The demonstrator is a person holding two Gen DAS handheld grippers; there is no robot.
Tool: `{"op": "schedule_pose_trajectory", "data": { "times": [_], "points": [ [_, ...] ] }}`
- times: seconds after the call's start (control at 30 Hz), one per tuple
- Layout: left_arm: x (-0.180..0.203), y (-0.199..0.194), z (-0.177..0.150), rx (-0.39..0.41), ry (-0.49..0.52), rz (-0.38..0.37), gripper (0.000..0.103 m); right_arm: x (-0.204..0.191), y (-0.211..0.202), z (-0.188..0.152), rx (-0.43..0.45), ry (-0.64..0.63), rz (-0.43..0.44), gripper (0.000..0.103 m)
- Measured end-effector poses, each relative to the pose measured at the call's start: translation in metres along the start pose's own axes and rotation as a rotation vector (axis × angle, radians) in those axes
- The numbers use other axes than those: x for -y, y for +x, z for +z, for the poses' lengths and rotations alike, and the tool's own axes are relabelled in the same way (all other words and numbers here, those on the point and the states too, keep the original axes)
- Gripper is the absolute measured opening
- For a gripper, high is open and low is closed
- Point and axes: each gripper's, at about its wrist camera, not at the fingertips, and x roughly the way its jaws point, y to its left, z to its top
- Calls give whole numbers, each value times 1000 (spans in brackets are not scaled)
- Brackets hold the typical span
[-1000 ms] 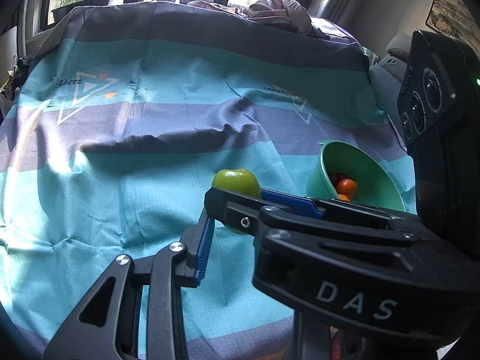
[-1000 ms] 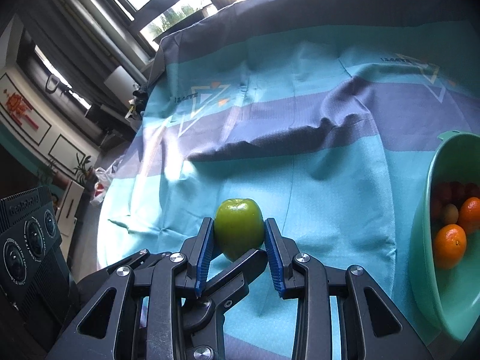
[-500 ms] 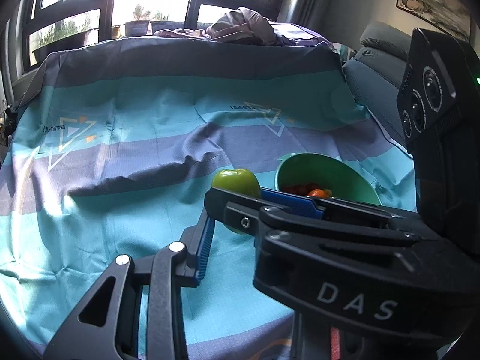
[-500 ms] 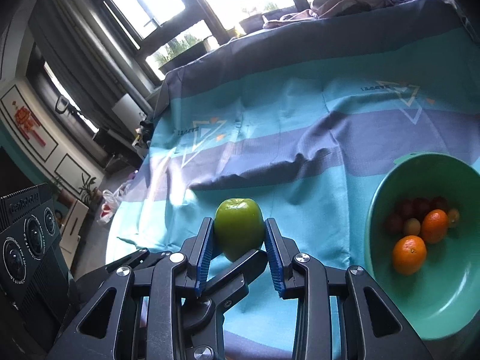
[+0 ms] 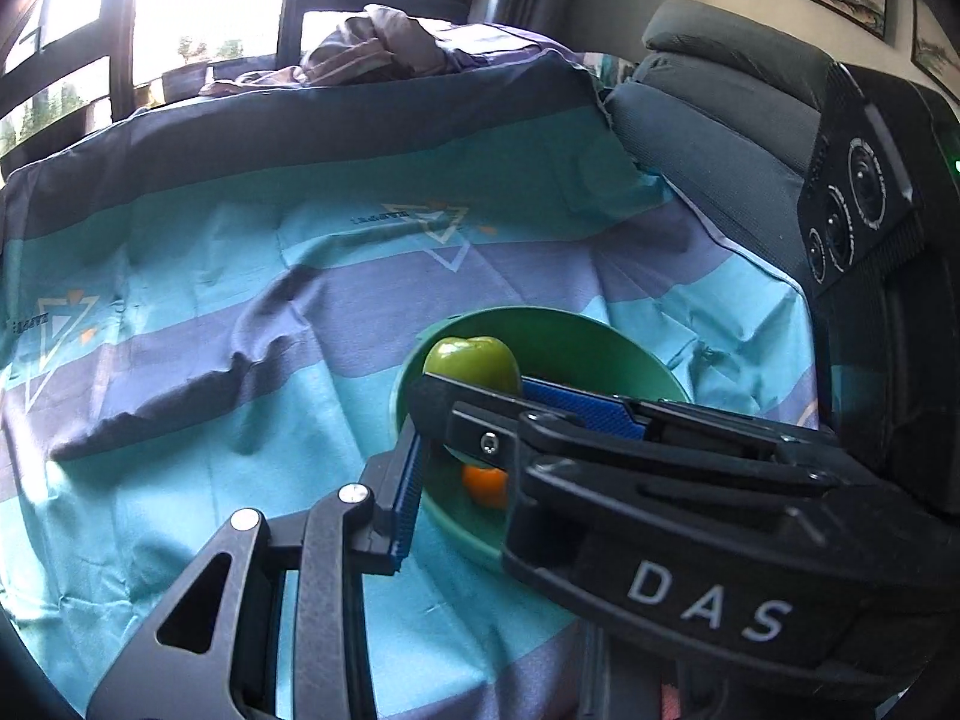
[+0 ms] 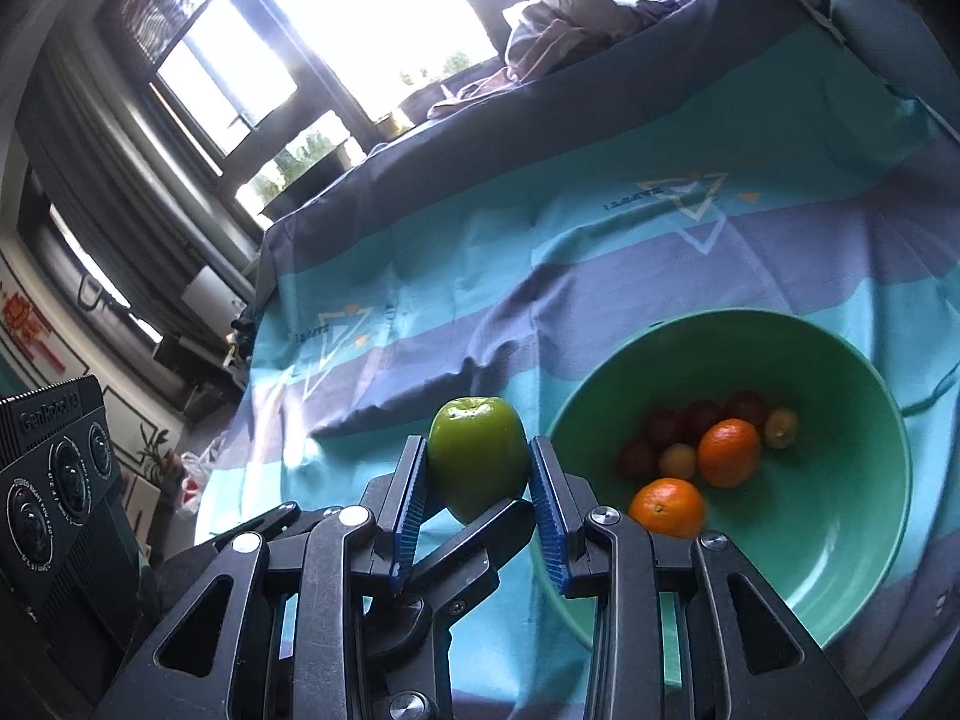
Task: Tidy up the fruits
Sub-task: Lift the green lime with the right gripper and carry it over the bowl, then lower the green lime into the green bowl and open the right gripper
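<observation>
I had the apple clamped between the blue pads of the right tool, carried in the air just beside the near rim of the green bowl, not yet over its hollow. The pads pressed on its two opposite cheeks at the widest part.

Left tool: only one of its pads was clear in its own view, the right tool crossing in front; its jaws stood nearly together and I saw nothing between them.

Handling, my estimate: firm, smooth, waxy skin, moderately heavy for its size. It should take a solid squeeze but could roll or slip if gripped off the widest part. It bruises if dropped, so I judged a low release best.

Orientation: stem dimple up, tipped slightly away from the camera; core axis near upright, crosswise to the pads.

The bowl sat on the striped cloth over the bed and held two oranges and several small dark and pale fruits.
</observation>
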Motion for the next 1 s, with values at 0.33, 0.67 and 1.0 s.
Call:
{"op": "schedule_pose_trajectory", "data": {
  "times": [0.33, 0.67, 1.0],
  "points": [
    [29, 31, 5, -48, 52, -46, 30, 44, -8, 2, 15, 108, -38, 37],
    [37, 57, 6, -103, 60, -90, 30, 70, -6, 0, -8, 178, -77, 37],
    [40, 76, 4, -145, 48, -126, 30, 85, -1, -2, -36, 212, -135, 37]
  ]
}}
